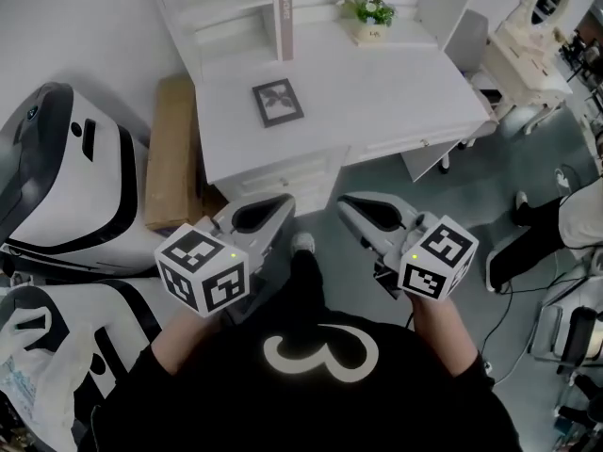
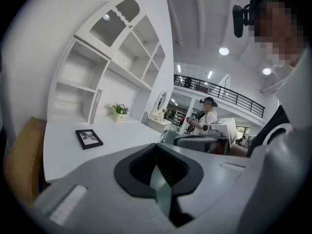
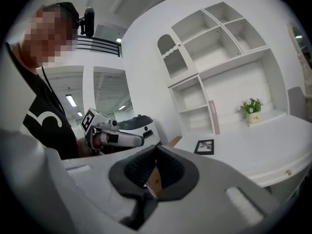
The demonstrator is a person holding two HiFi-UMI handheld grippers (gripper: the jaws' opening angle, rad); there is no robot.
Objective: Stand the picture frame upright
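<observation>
Left gripper (image 1: 281, 203) jaws together, holds nothing | right gripper (image 1: 347, 203) jaws together, holds nothing | picture frame (image 1: 278, 102) lies flat on white tabletop (image 1: 386, 92), well apart from both | next, I think: reach over, open jaws, pinch one frame edge softly, tip it up slowly so it does not slide or fall

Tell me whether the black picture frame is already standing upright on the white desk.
No, the black rectangular picture frame lies flat on the white desk.

White desk (image 1: 386, 97) w/ picture frame (image 1: 278, 101) flat; potted plant (image 1: 369, 14)
</observation>
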